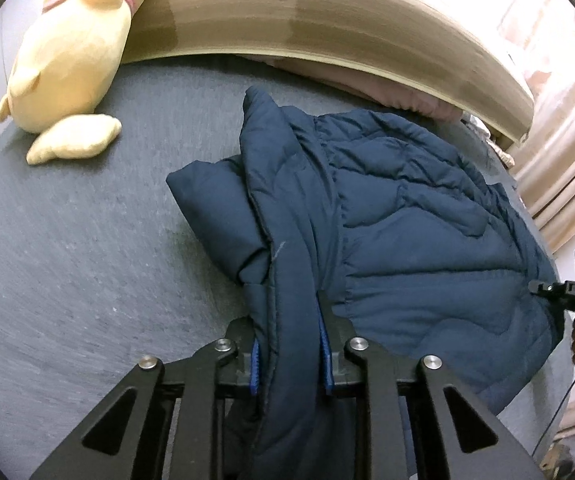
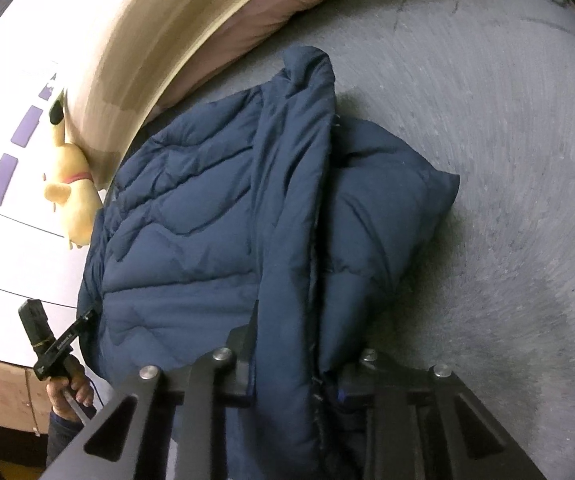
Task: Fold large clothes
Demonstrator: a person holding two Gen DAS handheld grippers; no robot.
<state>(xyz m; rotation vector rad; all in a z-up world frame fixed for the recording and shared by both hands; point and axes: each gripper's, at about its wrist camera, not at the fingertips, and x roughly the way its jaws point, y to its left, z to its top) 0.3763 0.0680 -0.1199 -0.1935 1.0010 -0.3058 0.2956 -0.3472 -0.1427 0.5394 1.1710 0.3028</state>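
Note:
A navy quilted puffer jacket [image 1: 407, 220] lies bunched on the grey bed cover [image 1: 87, 240]. In the left wrist view my left gripper [image 1: 289, 348] is shut on a thick padded fold of the jacket, and its blue pads [image 1: 254, 364] press the fabric from both sides. In the right wrist view the same jacket [image 2: 207, 220] rises in a ridge toward the camera. My right gripper [image 2: 291, 372] is shut on that ridge near the jacket's edge. Fabric hides most of both pairs of fingertips.
A yellow plush toy [image 1: 71, 52] lies at the far left against the beige headboard [image 1: 287, 16]. A pink pillow [image 1: 407, 96] sits behind the jacket. Curtains [image 1: 567, 160] hang at the right. A person's hand [image 2: 69, 384] holds the other gripper's handle beside the bed.

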